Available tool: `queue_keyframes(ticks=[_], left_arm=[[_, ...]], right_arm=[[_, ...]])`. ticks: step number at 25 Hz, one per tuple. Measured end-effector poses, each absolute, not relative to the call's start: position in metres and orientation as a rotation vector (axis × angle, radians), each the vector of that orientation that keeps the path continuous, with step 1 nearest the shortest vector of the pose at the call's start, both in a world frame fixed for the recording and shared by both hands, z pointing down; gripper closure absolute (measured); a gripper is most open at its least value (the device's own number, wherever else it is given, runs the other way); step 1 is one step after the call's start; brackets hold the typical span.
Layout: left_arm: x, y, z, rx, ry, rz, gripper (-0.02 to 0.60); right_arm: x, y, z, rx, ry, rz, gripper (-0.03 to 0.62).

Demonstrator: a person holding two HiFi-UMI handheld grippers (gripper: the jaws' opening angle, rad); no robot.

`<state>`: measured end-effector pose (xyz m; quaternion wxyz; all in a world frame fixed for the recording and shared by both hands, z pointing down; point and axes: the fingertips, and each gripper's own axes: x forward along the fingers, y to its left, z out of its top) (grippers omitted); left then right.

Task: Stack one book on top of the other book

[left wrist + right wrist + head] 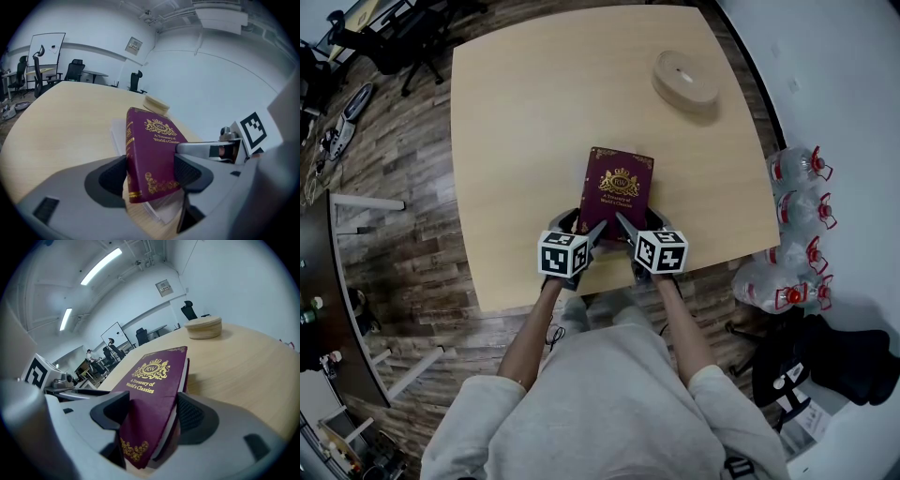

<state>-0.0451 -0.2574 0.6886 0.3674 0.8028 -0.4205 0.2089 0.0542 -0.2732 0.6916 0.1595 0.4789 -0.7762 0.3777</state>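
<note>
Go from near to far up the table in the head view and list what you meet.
left gripper and right gripper side by side, both clamped on the book's near end → maroon book → round wooden box

- We see a dark wood-plank floor (403, 216) at 9 o'clock of the pale square wooden table (534, 112).
- Clear red-capped plastic jugs (795, 211) stand at 3 o'clock, by a white wall (844, 75).

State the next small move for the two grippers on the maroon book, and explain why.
Probably open both grippers to let go. The left gripper and right gripper each clamp the maroon book, which seems to lie flat over a pale book, barely visible beneath it; no other book shows on the table.
</note>
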Motion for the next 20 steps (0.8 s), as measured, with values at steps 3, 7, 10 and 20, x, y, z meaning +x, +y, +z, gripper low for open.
queue_keyframes(ticks=[3,7,10,20], left_arm=[[-0.044,-0.258,0.689,2.066,-1.078,0.538,0.263],[-0.045,-0.259,0.689,2.057,-1.083,0.540,0.247],[-0.049,-0.260,0.687,2.057,-1.096,0.538,0.225],[-0.056,-0.263,0.676,2.094,-1.117,0.553,0.219]], right_arm=[[0.055,-0.274,0.692,1.376,-2.213,1.078,0.281],[0.054,-0.274,0.692,1.374,-2.224,1.085,0.250],[0.054,-0.276,0.688,1.384,-2.236,1.068,0.206],[0.068,-0.277,0.677,1.420,-2.234,0.944,0.206]])
